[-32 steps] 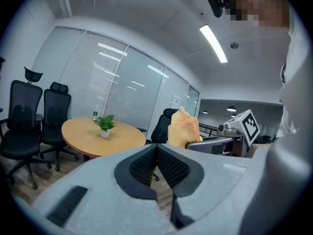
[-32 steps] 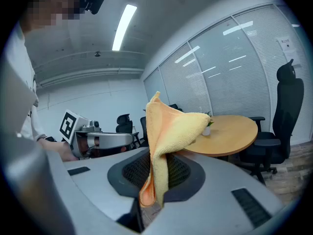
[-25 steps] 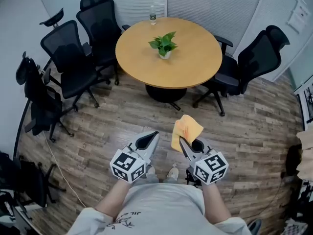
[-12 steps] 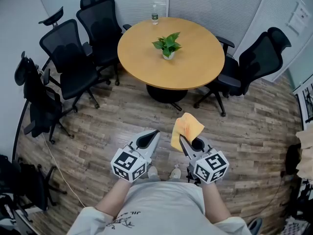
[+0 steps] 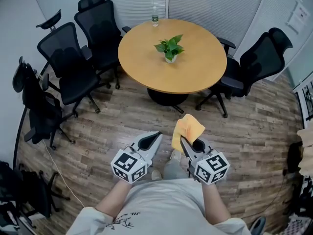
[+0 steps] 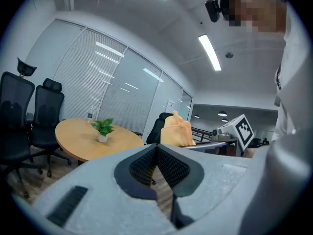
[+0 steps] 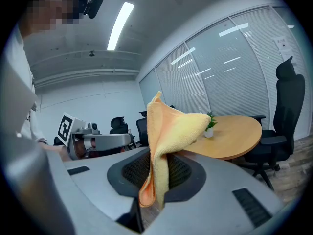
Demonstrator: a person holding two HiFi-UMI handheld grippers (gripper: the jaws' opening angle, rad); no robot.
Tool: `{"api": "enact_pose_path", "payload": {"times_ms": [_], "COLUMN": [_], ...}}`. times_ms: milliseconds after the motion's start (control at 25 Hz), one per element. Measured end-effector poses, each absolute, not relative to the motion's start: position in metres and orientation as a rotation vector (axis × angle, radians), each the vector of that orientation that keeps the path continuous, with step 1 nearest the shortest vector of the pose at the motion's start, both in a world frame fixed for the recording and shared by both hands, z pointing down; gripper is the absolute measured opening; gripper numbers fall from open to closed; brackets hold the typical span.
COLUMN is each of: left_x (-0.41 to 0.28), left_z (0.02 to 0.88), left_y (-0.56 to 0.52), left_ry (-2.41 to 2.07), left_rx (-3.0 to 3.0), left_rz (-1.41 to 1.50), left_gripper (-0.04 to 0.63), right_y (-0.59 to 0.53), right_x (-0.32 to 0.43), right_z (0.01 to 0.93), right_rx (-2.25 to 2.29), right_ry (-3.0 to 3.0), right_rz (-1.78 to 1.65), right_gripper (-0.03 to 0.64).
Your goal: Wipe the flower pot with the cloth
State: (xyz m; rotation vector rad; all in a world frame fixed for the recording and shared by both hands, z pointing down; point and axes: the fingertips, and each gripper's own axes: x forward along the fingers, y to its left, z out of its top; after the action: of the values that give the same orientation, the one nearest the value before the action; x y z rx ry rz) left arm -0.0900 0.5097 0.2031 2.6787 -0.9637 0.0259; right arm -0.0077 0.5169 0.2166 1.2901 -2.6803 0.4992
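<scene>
The one round surface stands well ahead of you across the floor. The single flower pot sits near its middle, far beyond both tools and about equally far from each. Your right tool is clamped on the one orange cloth, which stands up from it, and your left tool is closed and empty.

From head height we look steeply down; in both gripper views we look level along the jaws. All three share the far round table and flower pot.
</scene>
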Motion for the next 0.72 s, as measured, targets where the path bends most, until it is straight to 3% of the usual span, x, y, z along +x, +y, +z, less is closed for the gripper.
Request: {"api": "enact_pose_path", "payload": {"times_ms": [360, 720], "left_x": [-0.086, -0.054], "left_z": [0.214, 0.22], "left_y": [0.441, 0.299], "left_ry": [-0.976, -1.001], "left_rx": [2.675, 2.672], "left_rz": [0.019, 0.036], "left_gripper": [0.009, 0.009], "right_y": [0.445, 0.298], "right_x": [-0.001, 0.034], "right_z": [0.229, 0.23], "right_rx": [1.267, 1.219], "right_ry": [-2.693, -2.687], "right_rz": [0.474, 0.443], "right_gripper": [0.061, 0.061]}}
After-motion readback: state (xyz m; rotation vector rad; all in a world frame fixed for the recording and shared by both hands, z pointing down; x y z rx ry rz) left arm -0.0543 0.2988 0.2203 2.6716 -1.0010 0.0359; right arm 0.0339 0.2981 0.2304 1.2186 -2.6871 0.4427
